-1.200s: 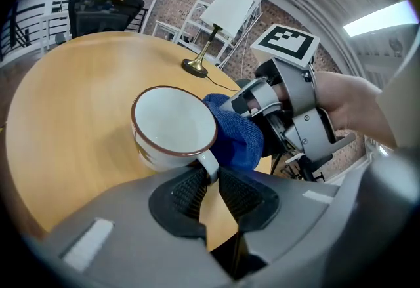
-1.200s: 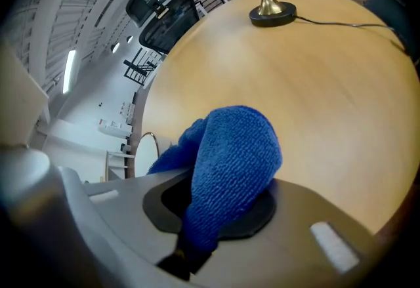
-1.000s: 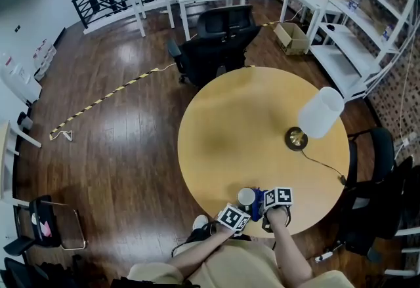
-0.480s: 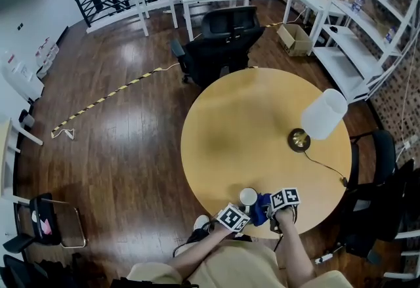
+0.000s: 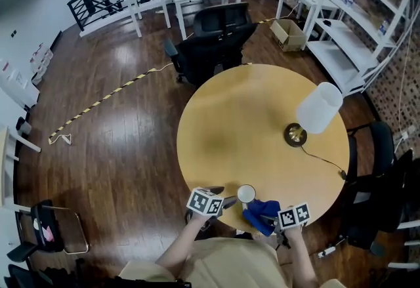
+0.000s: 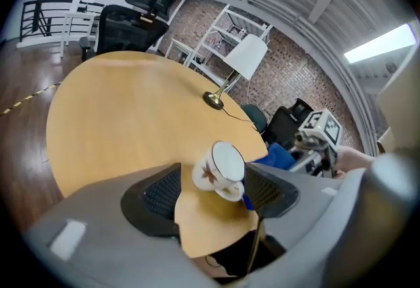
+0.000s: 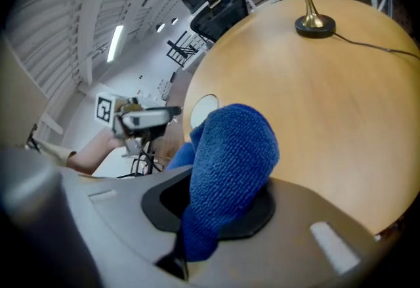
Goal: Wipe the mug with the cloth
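The mug stands upright on the round table, close to the near edge in the head view, with the left gripper on its left and the blue cloth bunched just to its right, under the right gripper. Both forearms reach in low from the person's lap, and the grippers point inward at each other across the mug. In the left gripper view the jaws are opening. The mug sits on the wood between the two dark pads, and neither pad seems to press it, so it looks freed rather than steadied. In the right gripper view the jaws are clamped on the cloth, and a thick fold bulges out ahead of them towards the mug's white rim, probably to serve as the wiping face. A lamp stands well apart across the table.
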`<action>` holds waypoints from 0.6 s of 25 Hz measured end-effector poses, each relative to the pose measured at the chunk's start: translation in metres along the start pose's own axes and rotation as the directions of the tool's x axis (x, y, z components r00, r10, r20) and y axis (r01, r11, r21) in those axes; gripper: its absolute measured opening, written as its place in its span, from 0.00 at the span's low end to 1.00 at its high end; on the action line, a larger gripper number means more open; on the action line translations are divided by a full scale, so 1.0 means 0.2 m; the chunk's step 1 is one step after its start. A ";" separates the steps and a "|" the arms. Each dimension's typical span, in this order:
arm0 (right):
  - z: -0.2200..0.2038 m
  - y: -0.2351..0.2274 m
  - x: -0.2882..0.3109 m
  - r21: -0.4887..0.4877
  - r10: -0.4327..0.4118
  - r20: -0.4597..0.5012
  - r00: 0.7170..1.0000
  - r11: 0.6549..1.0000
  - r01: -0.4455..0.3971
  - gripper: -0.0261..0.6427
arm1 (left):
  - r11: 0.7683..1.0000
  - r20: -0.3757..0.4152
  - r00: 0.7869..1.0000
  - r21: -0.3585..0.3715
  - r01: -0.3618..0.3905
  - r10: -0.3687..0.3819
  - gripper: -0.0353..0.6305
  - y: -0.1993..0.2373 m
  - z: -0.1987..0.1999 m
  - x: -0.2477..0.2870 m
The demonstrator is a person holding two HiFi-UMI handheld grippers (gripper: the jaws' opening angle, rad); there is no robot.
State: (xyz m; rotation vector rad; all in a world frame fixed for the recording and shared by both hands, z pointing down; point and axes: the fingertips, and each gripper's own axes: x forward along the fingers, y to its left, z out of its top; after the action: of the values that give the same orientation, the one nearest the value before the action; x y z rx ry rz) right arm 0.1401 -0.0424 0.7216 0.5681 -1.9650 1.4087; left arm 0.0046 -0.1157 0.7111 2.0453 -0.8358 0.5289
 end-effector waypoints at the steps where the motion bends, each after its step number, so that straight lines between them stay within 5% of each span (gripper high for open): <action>1: -0.03 0.05 -0.01 -0.020 0.028 -0.006 1.000 0.999 -0.029 0.15 | 1.000 0.010 1.000 0.010 0.002 -0.002 0.49 0.02 0.07 0.01; 4: -0.10 0.20 0.02 -0.081 0.083 -0.045 0.996 0.993 -0.086 0.14 | 0.995 -0.031 0.998 0.078 0.057 -0.054 0.49 -0.02 0.21 0.11; 9: -0.15 0.37 0.24 -0.123 0.106 -0.109 0.988 0.985 -0.119 0.15 | 0.954 -0.270 0.961 0.271 0.129 -0.053 0.50 -0.15 0.14 0.38; 14: -0.10 0.42 0.51 -0.137 0.042 -0.112 0.993 0.989 -0.058 0.14 | 0.955 -0.315 0.949 0.274 0.112 -0.021 0.38 -0.15 0.10 0.45; 15: -0.07 0.39 0.55 -0.123 0.007 -0.088 0.996 0.992 -0.018 0.14 | 0.955 -0.320 0.948 0.281 0.093 0.002 0.28 -0.13 0.10 0.45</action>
State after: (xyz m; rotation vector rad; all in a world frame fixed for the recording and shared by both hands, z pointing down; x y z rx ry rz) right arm 0.0150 -0.0005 0.7522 0.4311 -1.9734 1.2866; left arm 0.0869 -0.1538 0.7412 2.1587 -0.5389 0.9757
